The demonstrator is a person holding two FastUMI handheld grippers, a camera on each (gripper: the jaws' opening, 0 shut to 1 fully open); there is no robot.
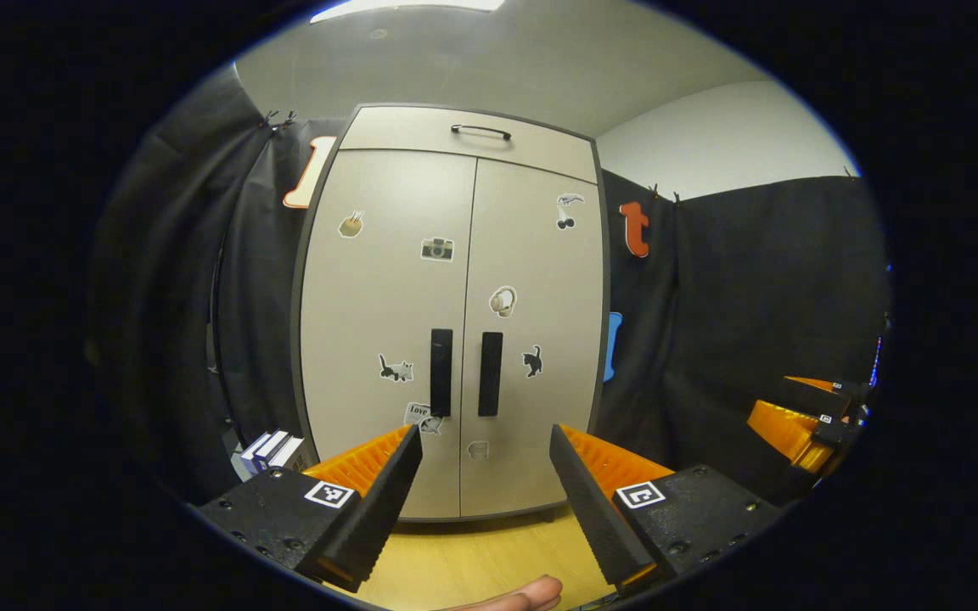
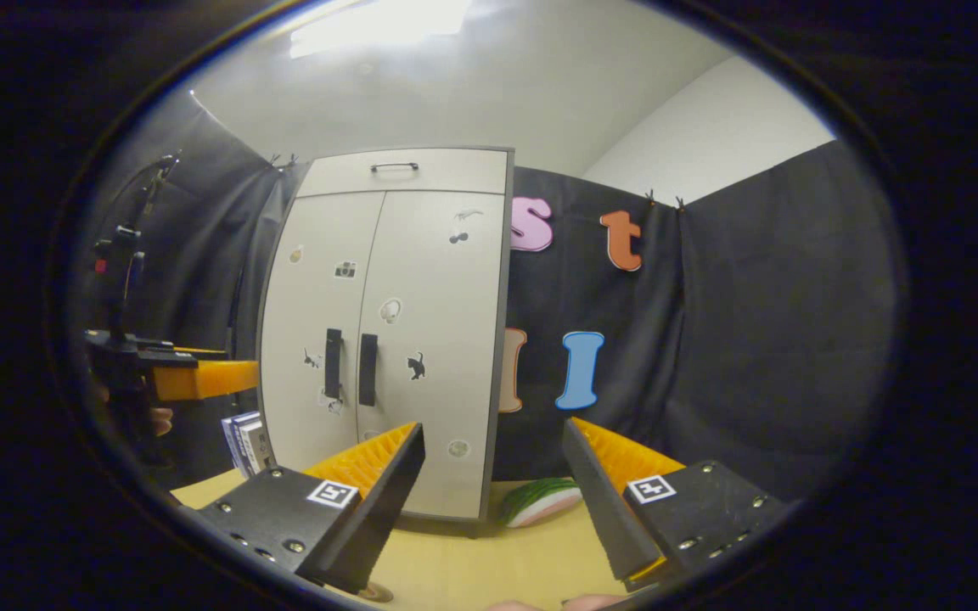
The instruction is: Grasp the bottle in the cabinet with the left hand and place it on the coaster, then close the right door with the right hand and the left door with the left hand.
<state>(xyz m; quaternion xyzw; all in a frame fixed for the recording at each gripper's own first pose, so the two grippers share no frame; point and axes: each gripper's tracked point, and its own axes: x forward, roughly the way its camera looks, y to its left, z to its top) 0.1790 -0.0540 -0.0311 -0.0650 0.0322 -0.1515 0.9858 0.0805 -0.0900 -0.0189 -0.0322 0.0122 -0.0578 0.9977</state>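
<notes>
Both doors of the cabinet [image 1: 452, 314] are seen shut ahead of the left tool [image 1: 485, 475]; left tool and right tool [image 2: 493, 479] are held released, nothing grasped.

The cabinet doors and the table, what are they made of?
The cabinet doors look like smooth painted board or laminate, perhaps metal: flat, matte beige, no grain, with stickers lying flat on them. Their handles seem to be dark plastic or metal. The table looks like light wood or wood-look laminate, with a pale yellow, faintly streaked top.
</notes>
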